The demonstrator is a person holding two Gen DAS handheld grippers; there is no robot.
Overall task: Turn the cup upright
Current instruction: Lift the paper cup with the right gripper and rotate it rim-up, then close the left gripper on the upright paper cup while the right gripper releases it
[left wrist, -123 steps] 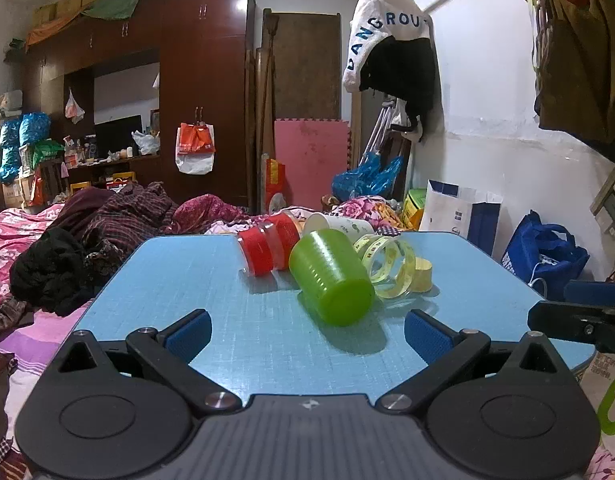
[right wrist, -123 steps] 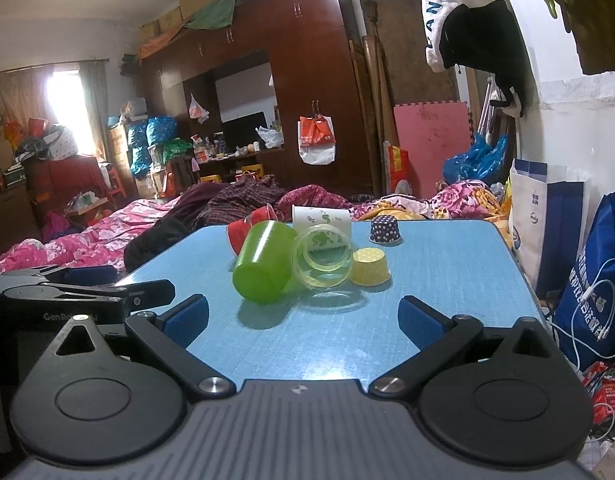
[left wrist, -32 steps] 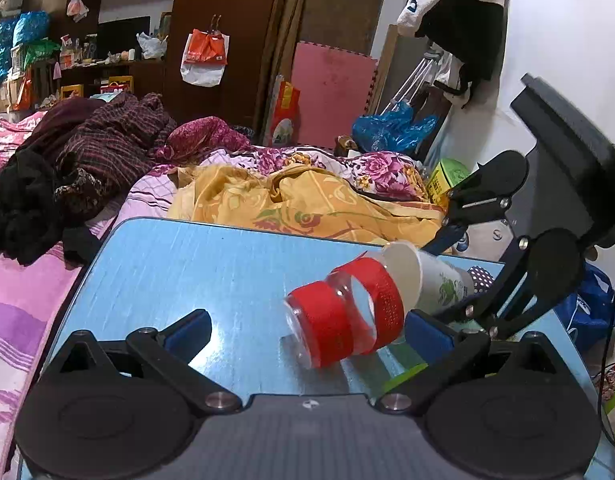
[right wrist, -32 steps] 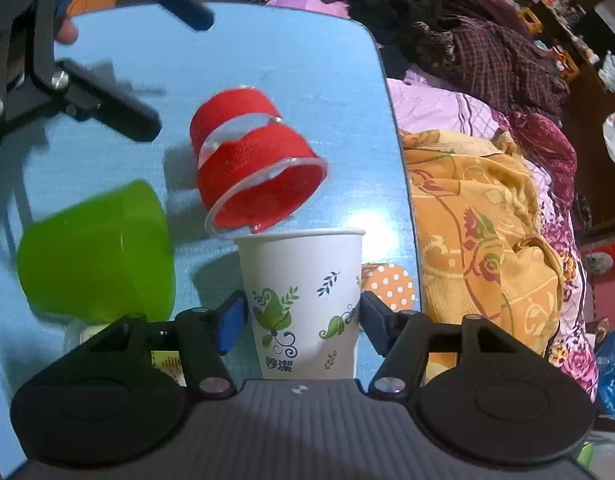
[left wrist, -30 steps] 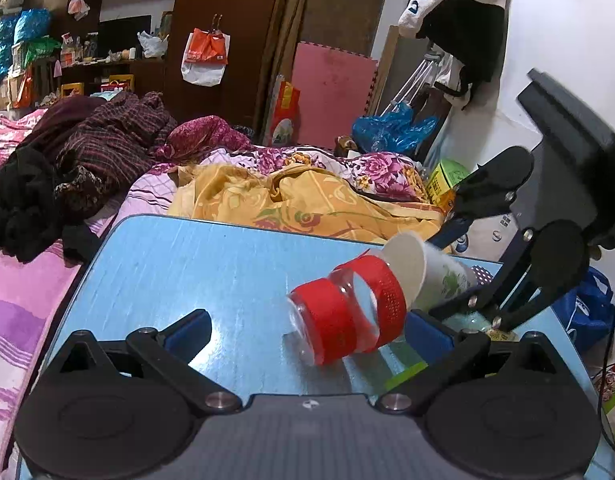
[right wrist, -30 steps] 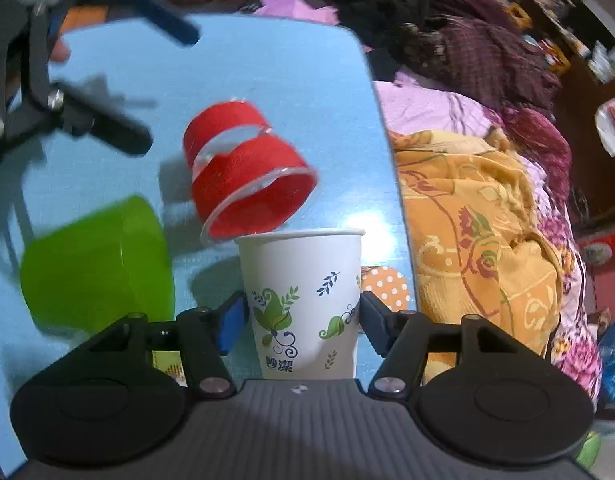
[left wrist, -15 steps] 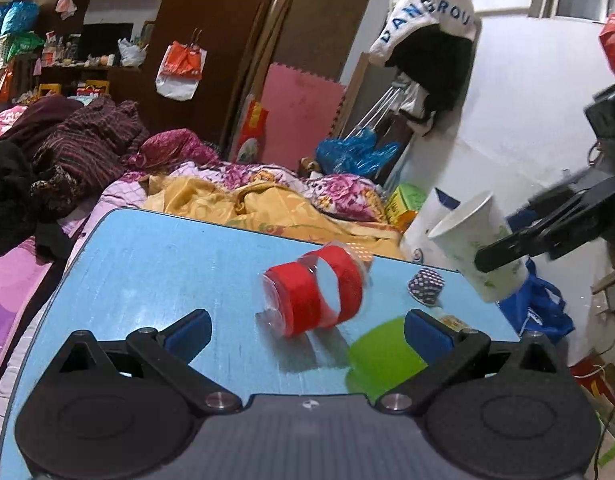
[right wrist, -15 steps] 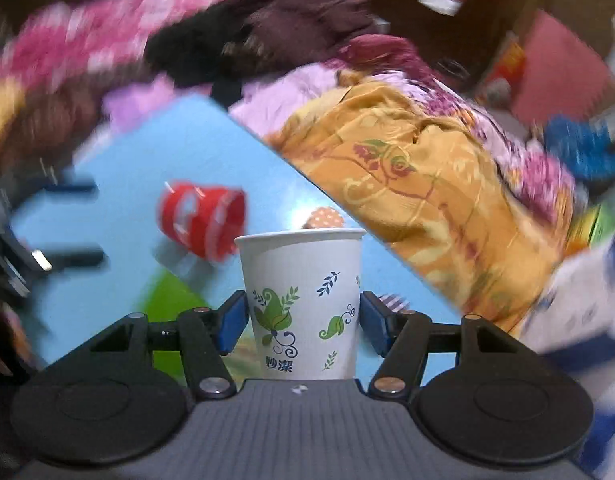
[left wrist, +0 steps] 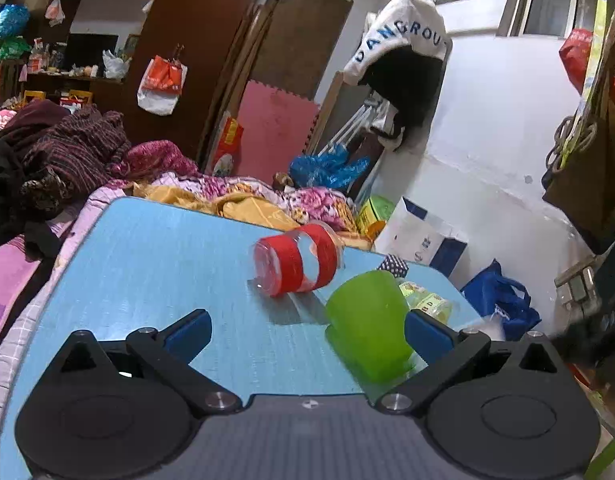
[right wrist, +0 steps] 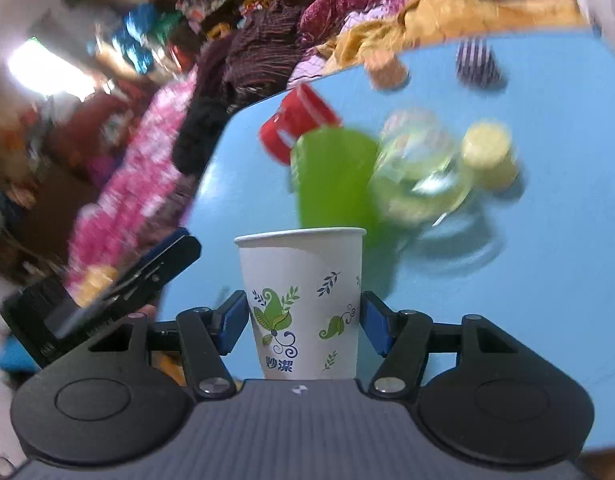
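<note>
My right gripper [right wrist: 303,322] is shut on a white paper cup [right wrist: 303,304] with green leaf prints, held above the blue table [right wrist: 547,280] with its mouth away from the camera. My left gripper [left wrist: 307,330] is open and empty low over the table [left wrist: 147,272]. A green plastic cup [left wrist: 369,324] lies on its side between the left fingers, near the right pad. A red-banded clear cup [left wrist: 297,262] lies on its side behind it. Both show blurred in the right wrist view, green cup [right wrist: 333,180] and red cup [right wrist: 297,126].
A clear cup with yellow print [right wrist: 423,176], a yellow cupcake liner [right wrist: 487,152], a dark patterned liner [right wrist: 477,62] and an orange dotted one [right wrist: 387,68] sit on the table. A bed with heaped clothes [left wrist: 67,152] borders the table. Bags [left wrist: 503,304] stand by the wall.
My right gripper has swung with the paper cup from high at the far right to the table's near side. The left gripper has drawn back and turned, so the green cup lies between its fingers.
</note>
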